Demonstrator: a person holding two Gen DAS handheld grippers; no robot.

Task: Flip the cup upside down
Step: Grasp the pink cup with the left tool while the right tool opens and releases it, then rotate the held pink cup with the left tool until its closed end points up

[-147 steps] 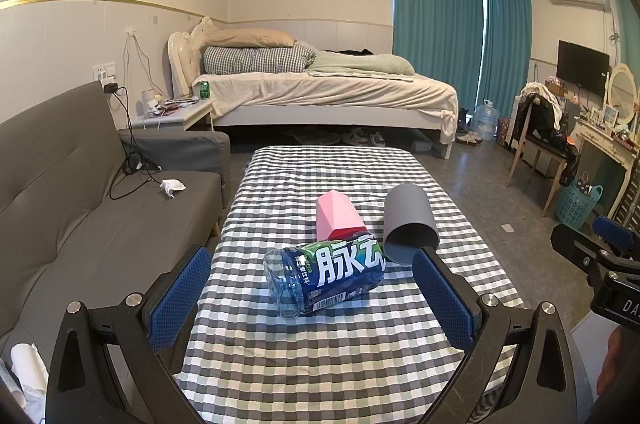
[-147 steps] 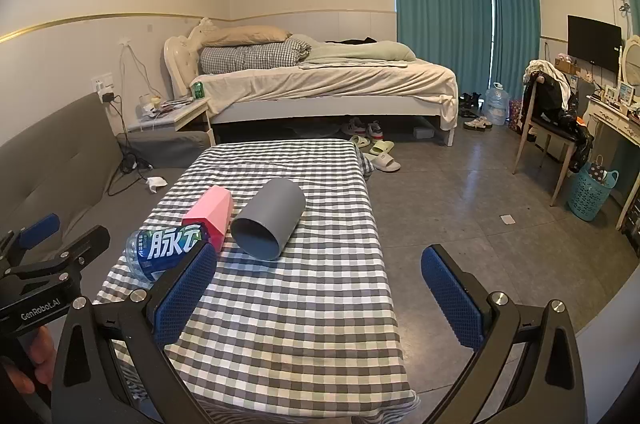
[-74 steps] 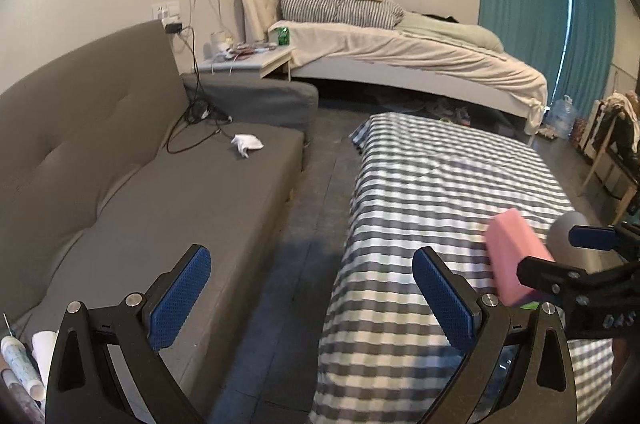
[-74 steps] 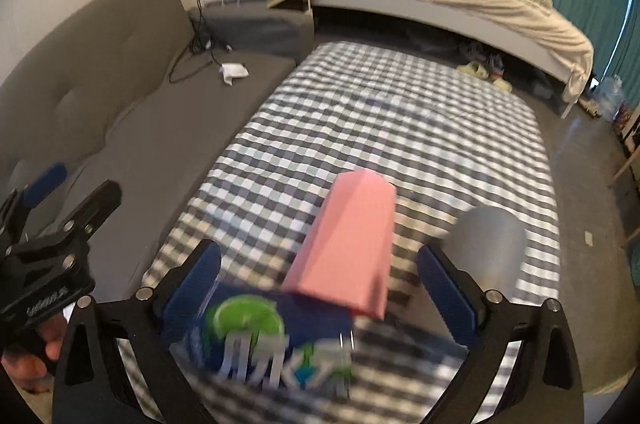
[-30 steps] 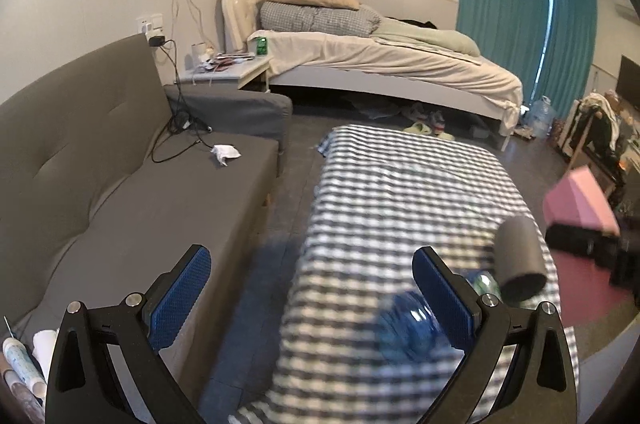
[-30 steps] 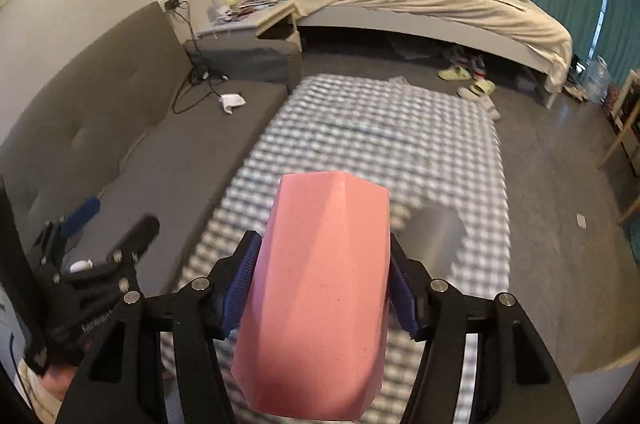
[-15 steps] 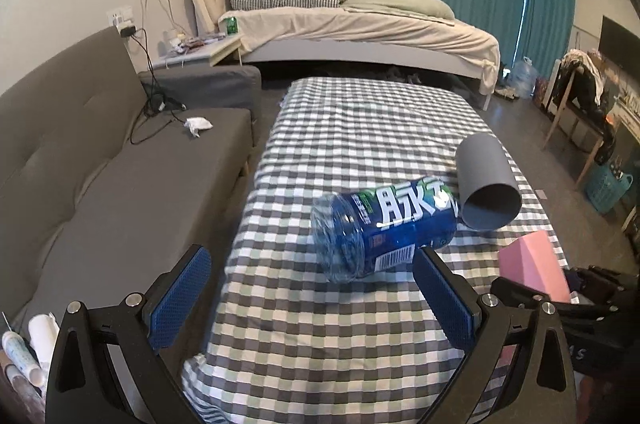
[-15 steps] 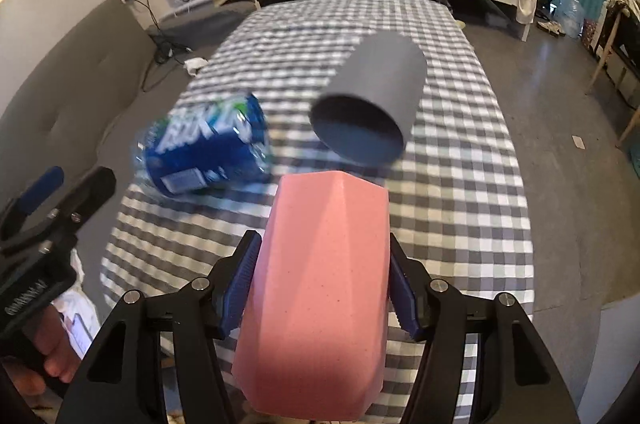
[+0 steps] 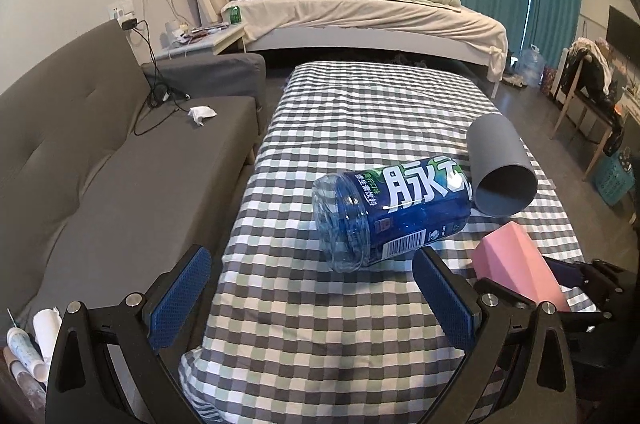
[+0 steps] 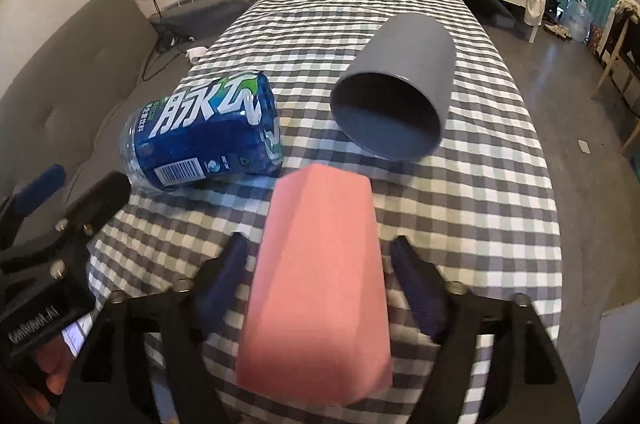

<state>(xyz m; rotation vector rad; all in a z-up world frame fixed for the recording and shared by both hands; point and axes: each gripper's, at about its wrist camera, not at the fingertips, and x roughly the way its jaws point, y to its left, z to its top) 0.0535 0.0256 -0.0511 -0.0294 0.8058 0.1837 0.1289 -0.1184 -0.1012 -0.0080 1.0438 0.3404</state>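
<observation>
Pink cup point(image 10: 316, 288): at the near end of the checked table point(image 10: 500, 191), between the fingers of the right gripper point(image 10: 320, 288). Narrow closed end points away toward the grey cup; its wide end is blurred and close to the lens, so the rim cannot be made out.
Right gripper: fingers sit close on either side of the pink cup with slivers of cloth showing between pad and cup wall. Whether they pinch it or have let go cannot be told. In the left wrist view only its black frame shows, the cup point(image 9: 516, 268) lying against it.
Left gripper point(image 9: 312, 300): fingers spread wide, holding nothing, over the table's near edge to the left of the pink cup.
Grey cup point(image 10: 396, 91): on its side beyond the pink cup, open mouth facing it, apart from it.
Blue bottle point(image 10: 204, 139): on its side, left of the grey cup, just beyond the pink cup; its neck is hidden.
Sofa point(image 9: 100, 159): left of the table, partly cut off.
</observation>
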